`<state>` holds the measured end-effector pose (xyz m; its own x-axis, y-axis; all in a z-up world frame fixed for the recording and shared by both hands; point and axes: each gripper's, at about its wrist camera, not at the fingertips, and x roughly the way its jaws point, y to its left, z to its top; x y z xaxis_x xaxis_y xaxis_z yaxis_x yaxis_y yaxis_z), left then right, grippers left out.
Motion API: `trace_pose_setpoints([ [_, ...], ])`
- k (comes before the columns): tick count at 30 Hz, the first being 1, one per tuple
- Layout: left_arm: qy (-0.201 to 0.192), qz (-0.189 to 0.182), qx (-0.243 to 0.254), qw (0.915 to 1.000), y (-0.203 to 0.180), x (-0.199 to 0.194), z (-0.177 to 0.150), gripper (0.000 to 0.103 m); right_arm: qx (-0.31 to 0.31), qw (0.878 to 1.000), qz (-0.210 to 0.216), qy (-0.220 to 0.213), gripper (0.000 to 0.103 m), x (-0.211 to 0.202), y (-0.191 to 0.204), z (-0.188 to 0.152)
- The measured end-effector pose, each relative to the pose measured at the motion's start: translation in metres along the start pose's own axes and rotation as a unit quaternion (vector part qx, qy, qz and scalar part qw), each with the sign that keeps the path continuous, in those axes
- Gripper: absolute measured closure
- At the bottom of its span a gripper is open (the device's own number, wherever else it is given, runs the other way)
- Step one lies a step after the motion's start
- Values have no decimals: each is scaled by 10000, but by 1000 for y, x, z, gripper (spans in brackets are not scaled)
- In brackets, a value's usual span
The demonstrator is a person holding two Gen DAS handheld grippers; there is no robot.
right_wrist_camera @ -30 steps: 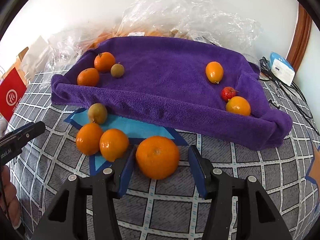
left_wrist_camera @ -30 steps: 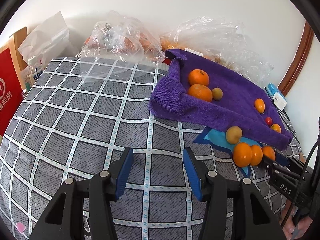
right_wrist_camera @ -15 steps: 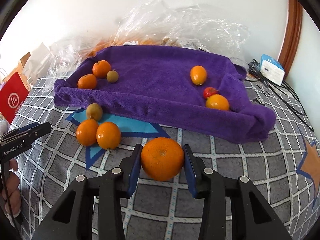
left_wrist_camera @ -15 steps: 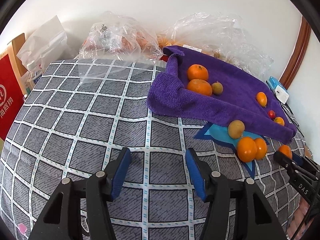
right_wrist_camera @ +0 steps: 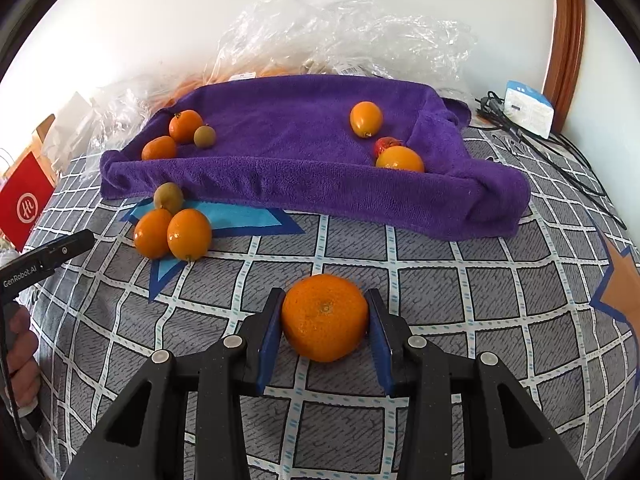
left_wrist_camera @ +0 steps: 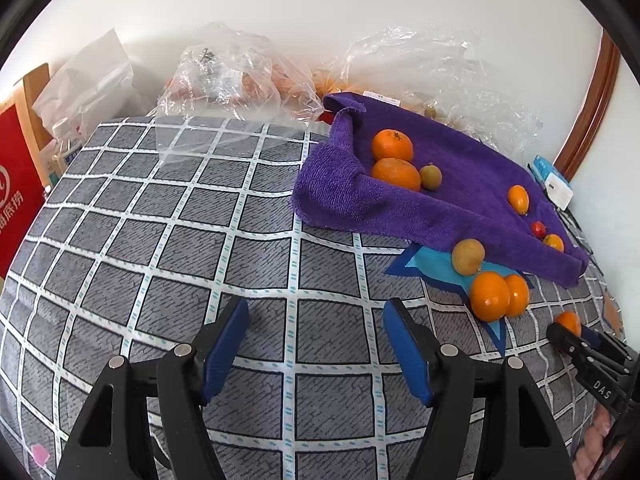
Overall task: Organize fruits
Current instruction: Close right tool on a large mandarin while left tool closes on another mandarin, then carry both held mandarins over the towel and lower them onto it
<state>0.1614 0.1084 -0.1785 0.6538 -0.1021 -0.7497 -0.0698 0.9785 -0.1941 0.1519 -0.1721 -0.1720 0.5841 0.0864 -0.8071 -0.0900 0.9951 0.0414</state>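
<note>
**Mandarin clamped in right gripper: risks before the drop**

I have the right gripper [right_wrist_camera: 326,318] closed on the mandarin [right_wrist_camera: 325,317]; both blue pads press its flanks, near its widest part. It sits low over the checked bedspread [right_wrist_camera: 460,304], well short of the purple towel [right_wrist_camera: 320,168], where I judge it belongs.

The left gripper [left_wrist_camera: 316,346] has its jaws opening, with nothing between them, only bedspread below.

Risks as I see them:
- The skin is smooth and round. If I tilt the wrist while carrying, the fruit could roll out forward between the pads.
- Squeezing harder to prevent that may bruise or split it.
- The towel's near edge is a raised fold [right_wrist_camera: 280,184]. Crossing it too low would snag the fingers, drag the cloth and set the fruits inside rolling.
- Two oranges [right_wrist_camera: 172,234] and a brownish fruit [right_wrist_camera: 169,197] lie loose just beside that fold on the left. A sideways drift could knock them away across the soft cover.
- Releasing from too high, the mandarin may roll towards the small orange [right_wrist_camera: 400,159] and red fruit [right_wrist_camera: 386,144] in the right corner.
</note>
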Motion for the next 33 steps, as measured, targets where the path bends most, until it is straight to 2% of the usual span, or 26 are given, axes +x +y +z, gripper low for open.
trace_pose_setpoints([
  [2, 55, -40, -36, 10000, -2, -3, -1, 35, -90, 10000, -6, 36, 63, 0, 1, 0],
  [6, 127, -405, -33, 9991, -17, -9, -2, 35, -363, 9993, -71, 38, 59, -4, 4, -6],
  [10, 80, -587, 187, 9981, -45, -12, 0, 35, -277, 9996, 3, 13, 62, -8, -2, -9],
  [15, 171, -750, 195, 9968, -74, -3, 5, 35, -119, 9999, 68, -31, 63, -14, -15, -15],
  [19, 290, -877, 177, 9956, -88, 8, 6, 46, 15, 9999, 100, -54, 63, -19, -28, -20],
  [25, 522, -1013, 89, 9935, -95, 22, 6, 74, 170, 9998, 50, -44, 63, -25, -47, -24],
  [28, 460, -775, 66, 9959, -93, 18, 6, 74, 228, 9997, 61, -40, 63, -25, -52, -24],
  [33, 555, -639, 104, 9964, -94, 26, 8, 72, 247, 9996, 108, -52, 63, -23, -55, -23],
])
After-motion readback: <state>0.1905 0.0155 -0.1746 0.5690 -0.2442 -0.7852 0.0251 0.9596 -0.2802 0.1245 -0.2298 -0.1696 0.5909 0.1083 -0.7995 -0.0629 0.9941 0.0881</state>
